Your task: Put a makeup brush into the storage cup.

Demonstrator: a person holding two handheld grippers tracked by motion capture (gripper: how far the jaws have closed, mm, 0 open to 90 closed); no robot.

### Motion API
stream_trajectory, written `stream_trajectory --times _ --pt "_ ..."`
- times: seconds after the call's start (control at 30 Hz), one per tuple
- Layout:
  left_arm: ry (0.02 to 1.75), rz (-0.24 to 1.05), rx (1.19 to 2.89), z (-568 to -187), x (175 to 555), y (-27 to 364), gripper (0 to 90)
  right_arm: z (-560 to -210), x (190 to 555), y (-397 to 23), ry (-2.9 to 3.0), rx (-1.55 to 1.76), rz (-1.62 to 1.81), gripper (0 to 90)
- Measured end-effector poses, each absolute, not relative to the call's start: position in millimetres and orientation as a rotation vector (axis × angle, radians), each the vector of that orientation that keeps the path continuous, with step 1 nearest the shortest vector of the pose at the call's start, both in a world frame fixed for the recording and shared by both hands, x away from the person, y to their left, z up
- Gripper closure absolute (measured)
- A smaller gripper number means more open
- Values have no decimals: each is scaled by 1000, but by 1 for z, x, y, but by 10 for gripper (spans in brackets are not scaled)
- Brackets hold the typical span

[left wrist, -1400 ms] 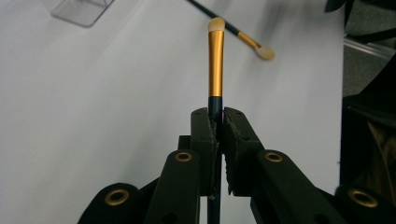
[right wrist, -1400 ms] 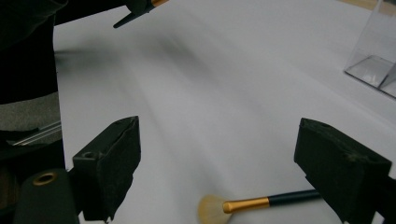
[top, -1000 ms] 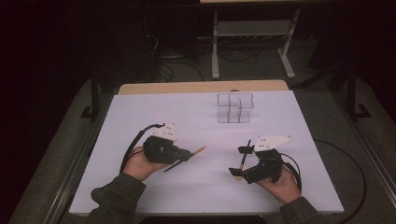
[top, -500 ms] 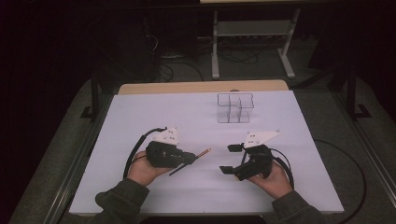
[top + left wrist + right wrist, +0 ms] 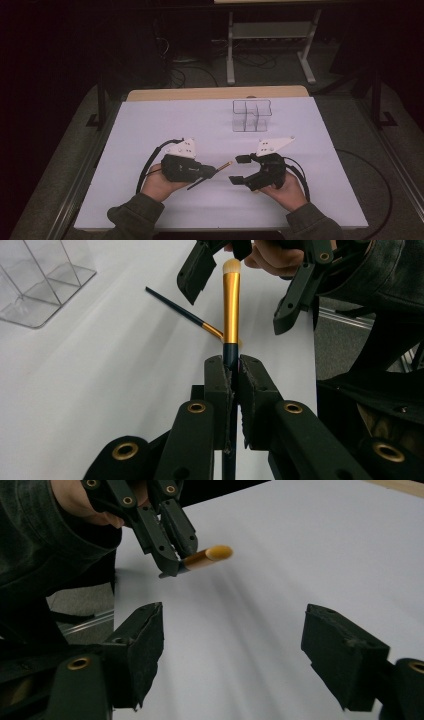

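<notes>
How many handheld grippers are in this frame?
2. The left gripper, low left of centre, is shut on a gold-ferruled brush. The right gripper, facing it, has open jaws that have just been closing, with nothing between them.

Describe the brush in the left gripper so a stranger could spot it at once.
On the white table, in front of the clear divided organizer, the left gripper is shut on a makeup brush. It has a dark handle, a gold ferrule and a pale rounded tip aimed at the open right gripper.

brush (image 5: 231,305) | gold ferrule, dark handle | clamped, off table, roughly level
</notes>
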State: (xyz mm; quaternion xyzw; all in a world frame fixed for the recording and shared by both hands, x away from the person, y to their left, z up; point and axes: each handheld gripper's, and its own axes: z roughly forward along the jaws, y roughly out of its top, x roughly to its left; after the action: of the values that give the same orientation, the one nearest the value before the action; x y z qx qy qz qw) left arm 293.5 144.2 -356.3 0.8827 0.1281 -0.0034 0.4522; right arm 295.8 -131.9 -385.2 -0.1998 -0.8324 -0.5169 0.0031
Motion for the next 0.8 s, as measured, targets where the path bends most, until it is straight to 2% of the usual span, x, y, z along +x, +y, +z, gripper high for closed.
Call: stream_trajectory --times 0.2,0.5,0.8 --pt "316 -7 2167 -359 291 143 832 -385 295 -127 -2611 -590 -1604 327" --pt "318 -11 2161 -365 289 140 832 -384 296 -125 -2556 -537 -1608 526" --pt "314 -18 2167 -365 290 138 832 -384 298 -126 -2499 -522 -1627 654"
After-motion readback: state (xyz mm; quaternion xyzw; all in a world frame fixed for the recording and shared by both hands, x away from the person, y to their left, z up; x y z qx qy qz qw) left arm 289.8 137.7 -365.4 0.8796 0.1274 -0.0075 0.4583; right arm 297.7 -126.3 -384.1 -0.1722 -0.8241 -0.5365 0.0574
